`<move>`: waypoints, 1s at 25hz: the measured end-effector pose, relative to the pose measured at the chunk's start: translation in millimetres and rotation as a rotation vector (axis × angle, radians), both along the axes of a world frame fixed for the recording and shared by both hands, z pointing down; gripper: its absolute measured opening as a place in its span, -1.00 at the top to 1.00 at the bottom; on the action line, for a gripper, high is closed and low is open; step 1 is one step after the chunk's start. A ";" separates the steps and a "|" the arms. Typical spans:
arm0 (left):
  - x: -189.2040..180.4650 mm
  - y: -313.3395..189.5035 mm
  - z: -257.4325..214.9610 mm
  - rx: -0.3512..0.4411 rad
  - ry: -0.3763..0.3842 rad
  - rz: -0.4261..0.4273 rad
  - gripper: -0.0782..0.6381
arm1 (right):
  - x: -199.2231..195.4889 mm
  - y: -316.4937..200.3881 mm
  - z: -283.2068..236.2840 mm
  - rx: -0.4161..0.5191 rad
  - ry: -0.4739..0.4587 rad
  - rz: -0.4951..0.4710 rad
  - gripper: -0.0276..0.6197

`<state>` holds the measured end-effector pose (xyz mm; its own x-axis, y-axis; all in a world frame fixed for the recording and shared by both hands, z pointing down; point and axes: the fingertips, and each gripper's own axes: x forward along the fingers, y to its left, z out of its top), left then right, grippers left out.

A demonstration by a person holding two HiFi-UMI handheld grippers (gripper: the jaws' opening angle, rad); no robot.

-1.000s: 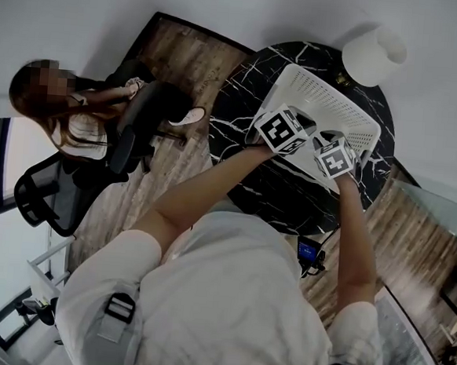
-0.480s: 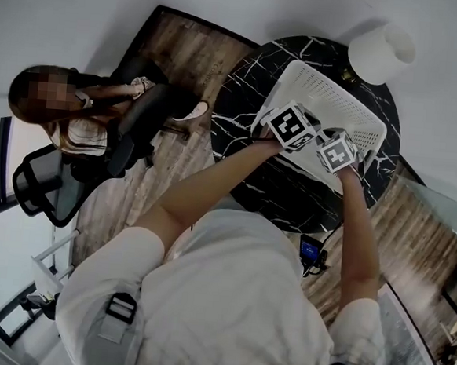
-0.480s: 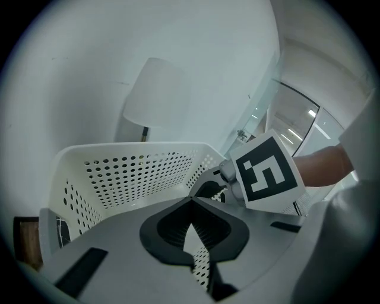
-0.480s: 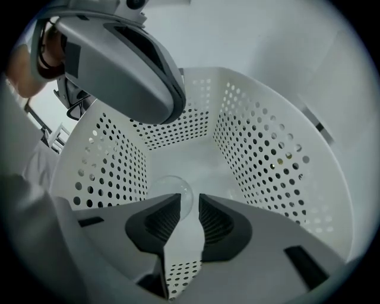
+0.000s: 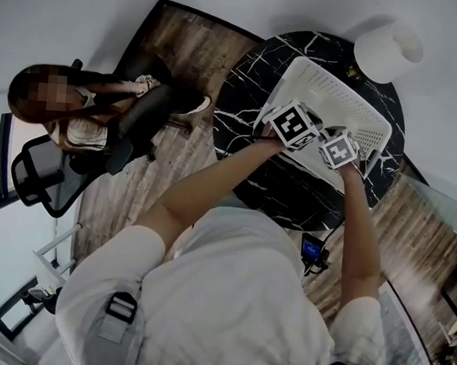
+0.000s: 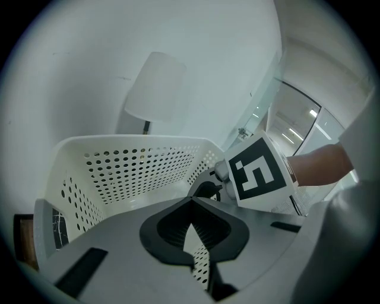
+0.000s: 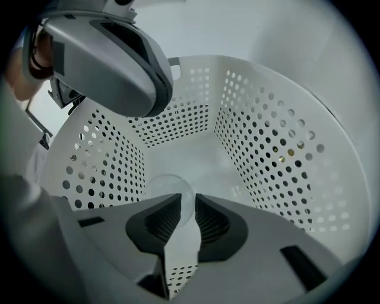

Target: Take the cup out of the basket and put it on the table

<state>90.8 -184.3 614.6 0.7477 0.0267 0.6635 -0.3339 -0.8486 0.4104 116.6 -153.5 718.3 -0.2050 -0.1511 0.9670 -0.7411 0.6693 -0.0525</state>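
Cup (image 7: 167,184), axis unclear, in white basket (image 7: 267,148), right hand-held gripper (image 7: 181,205) pinching its edge, left hand-held gripper (image 6: 191,202) closed

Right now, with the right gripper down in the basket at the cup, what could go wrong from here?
1. The clear cup sits off-centre at the right gripper, with only its edge between the slightly parted jaws; it may slip or tip when lifted.
2. The left gripper, shut and empty, hangs close by; the two could collide on the way out.
3. Nothing steadies the basket; it might shift.
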 end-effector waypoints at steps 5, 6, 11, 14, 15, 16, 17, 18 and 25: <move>-3.0 -0.3 2.5 -0.003 -0.001 -0.009 0.77 | -3.2 -9.7 -0.3 0.055 0.000 -0.034 0.82; -3.0 0.0 2.6 -0.003 -0.001 -0.009 0.77 | -3.0 -10.6 -0.4 0.062 0.007 -0.040 0.82; -2.4 1.1 -1.0 0.002 0.007 -0.013 0.77 | -3.2 -9.7 -2.2 0.075 0.018 -0.047 0.83; -2.8 3.4 -3.8 0.003 0.007 -0.012 0.77 | -1.9 -8.6 -5.2 0.085 0.022 -0.042 0.83; -3.3 4.3 -4.6 0.004 0.008 -0.011 0.77 | -1.9 -8.8 -7.4 0.092 0.021 -0.040 0.83; -3.6 5.2 -5.4 0.004 0.009 -0.011 0.77 | -1.8 -9.1 -10.0 0.100 0.019 -0.036 0.83; -3.8 6.0 -6.3 0.003 0.011 -0.011 0.77 | -1.3 -9.4 -12.8 0.106 0.016 -0.030 0.83; -3.9 6.8 -7.0 0.002 0.013 -0.011 0.77 | -0.6 -9.5 -15.6 0.110 0.014 -0.025 0.83; -7.4 8.1 -21.5 0.033 0.025 -0.026 0.77 | 2.9 -9.5 -44.0 0.163 0.008 0.008 0.83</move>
<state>83.4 -176.2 593.1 0.7639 -0.0146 0.6452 -0.3464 -0.8528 0.3908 119.5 -163.0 674.3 -0.1958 -0.3074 0.9312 -0.7465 0.6625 0.0618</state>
